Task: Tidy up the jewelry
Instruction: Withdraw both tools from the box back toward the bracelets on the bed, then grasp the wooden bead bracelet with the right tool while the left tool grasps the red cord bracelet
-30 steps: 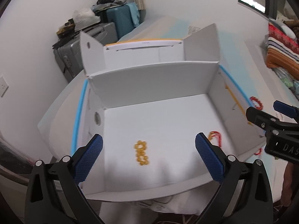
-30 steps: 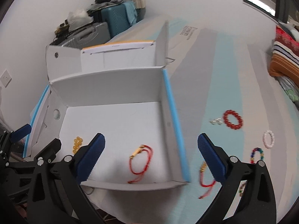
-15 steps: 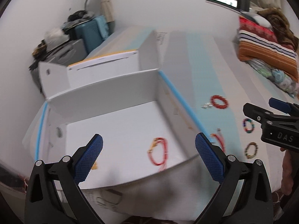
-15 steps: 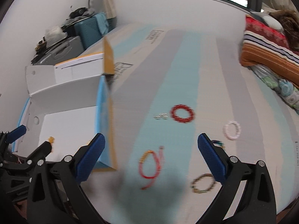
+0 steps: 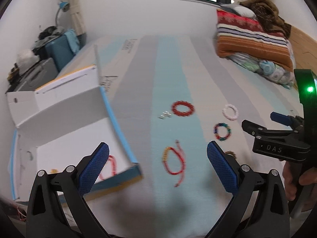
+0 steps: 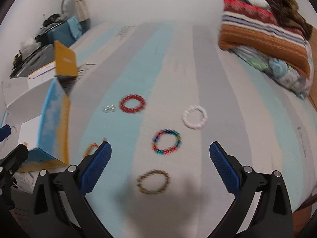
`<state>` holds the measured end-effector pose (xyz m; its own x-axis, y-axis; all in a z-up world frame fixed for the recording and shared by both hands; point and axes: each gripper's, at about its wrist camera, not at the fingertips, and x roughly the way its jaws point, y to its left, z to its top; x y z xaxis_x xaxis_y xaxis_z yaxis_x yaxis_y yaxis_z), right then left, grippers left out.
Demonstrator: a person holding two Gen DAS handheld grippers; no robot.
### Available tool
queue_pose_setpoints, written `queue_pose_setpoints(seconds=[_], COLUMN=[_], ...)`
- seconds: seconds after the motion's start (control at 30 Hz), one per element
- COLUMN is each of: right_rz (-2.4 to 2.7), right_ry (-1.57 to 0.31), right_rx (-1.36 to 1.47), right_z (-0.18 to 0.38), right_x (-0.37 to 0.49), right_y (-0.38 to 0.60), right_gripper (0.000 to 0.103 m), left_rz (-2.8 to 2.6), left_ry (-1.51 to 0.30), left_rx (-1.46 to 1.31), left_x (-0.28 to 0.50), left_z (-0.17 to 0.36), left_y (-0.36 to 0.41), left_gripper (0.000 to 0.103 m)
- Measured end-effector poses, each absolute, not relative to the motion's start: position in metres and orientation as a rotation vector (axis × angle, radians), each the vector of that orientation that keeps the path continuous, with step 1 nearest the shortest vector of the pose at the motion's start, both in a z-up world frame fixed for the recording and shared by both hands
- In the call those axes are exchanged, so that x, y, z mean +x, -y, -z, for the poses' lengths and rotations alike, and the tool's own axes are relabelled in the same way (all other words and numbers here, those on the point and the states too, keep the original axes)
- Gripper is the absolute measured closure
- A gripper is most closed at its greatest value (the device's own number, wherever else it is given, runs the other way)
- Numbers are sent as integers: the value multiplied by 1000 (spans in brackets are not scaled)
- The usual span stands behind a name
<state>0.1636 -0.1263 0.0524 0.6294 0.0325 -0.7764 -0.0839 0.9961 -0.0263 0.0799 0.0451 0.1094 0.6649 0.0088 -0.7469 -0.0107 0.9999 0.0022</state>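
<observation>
A: Striped bed [image 6: 126, 63] underneath, both claws spread wide and empty. What's closest?

B: Left claw [image 5: 158, 167] frames the red cord [image 5: 174, 159]; right claw [image 6: 160, 162] hovers over the brown beads [image 6: 153, 181].

A: Blurred, but the cord's tail probably trails loose. Pinch a strand, lift clear, then carry it to the box [image 5: 65, 123].

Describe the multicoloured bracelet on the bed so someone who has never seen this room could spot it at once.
Start at the striped bedsheet, right of the open white box. Among the loose bracelets there, the multicoloured bracelet lies between the white bracelet and the brown bracelet. It alone mixes red, blue and green beads.
</observation>
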Motion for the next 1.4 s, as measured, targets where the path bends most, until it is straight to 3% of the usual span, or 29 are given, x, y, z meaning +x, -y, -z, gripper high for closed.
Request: queue_pose_setpoints(seconds=[0.43, 1.1, 1.4], right_rz=[5, -67, -89], right_ry=[-945, -1058, -1082], right_rx=[-37, -90, -100], right_z=[-2, 76, 88], right_x=[152, 174, 177], right_y=[167, 131, 128], right_gripper=[8, 8, 24], left_rz=[46, -46, -70], left_ry=[-957, -1106, -1098], left_rx=[-8, -31, -8], left_x=[120, 173, 178], left_z=[-64, 49, 59], left_y=[16, 2, 1], left_gripper=[6, 6, 7])
